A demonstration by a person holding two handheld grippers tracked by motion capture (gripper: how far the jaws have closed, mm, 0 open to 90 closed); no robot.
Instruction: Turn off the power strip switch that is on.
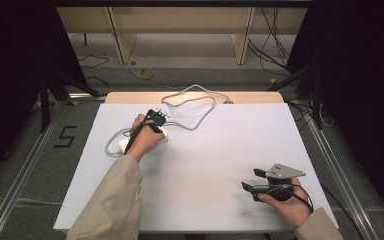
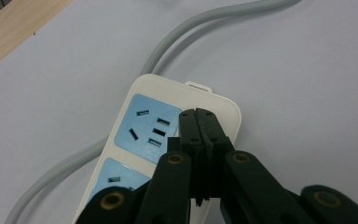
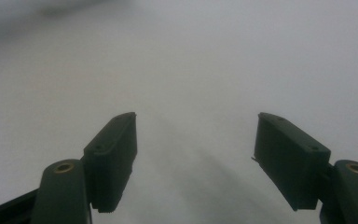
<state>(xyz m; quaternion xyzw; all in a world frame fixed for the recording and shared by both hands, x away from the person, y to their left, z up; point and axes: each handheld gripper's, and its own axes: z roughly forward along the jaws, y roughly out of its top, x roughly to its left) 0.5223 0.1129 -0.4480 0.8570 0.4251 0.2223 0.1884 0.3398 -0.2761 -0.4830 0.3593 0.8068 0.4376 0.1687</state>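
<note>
Now your left tongs press closed on the power strip; your right tongs gape empty over bare white surface near its edge.

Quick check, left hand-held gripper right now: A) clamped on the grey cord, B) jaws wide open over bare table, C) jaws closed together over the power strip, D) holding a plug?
C: in the left gripper view the left hand-held gripper has its jaws pressed together with nothing between them, tips over the white power strip beside a blue socket panel.
</note>
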